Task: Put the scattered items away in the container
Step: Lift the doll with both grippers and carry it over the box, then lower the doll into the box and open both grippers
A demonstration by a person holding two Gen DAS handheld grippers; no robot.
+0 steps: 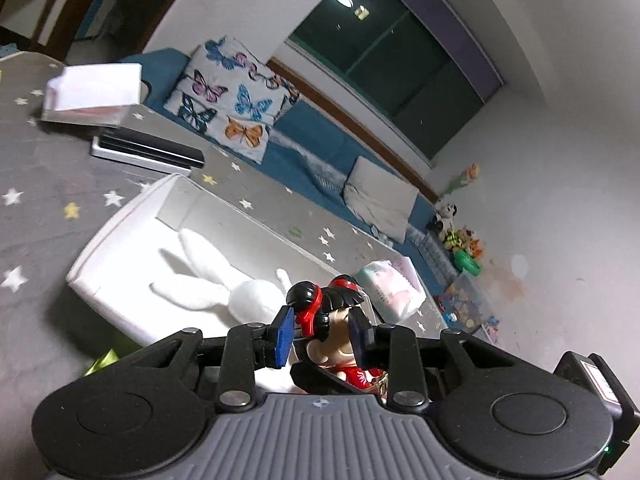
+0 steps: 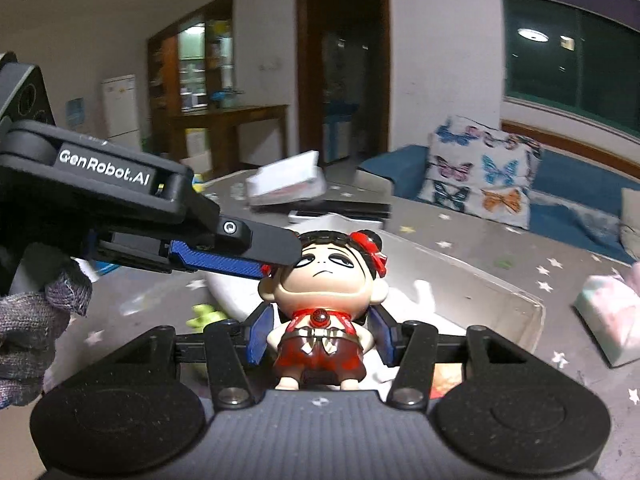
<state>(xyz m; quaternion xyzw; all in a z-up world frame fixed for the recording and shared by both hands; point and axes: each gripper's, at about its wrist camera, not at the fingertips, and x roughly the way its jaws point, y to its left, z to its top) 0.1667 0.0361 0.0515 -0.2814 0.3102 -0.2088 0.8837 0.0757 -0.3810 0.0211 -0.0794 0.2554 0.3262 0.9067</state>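
Both tongs, left (image 1: 320, 334) and right (image 2: 322, 338), clamp the red-clad doll figurine (image 2: 320, 304); white plush rabbit (image 1: 224, 284) already lies in the white rectangular container (image 1: 120, 236), figurine still outstanding.

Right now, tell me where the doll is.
The doll is held between both grippers: the right gripper flanks its body, the left gripper is at its head. It hangs above the white box, near the white plush rabbit.

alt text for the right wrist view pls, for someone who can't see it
The right gripper holds a figurine in red clothes by its body, while the left gripper reaches in from the left to its black-haired head. Behind it a white container sits on a grey star-patterned mat.
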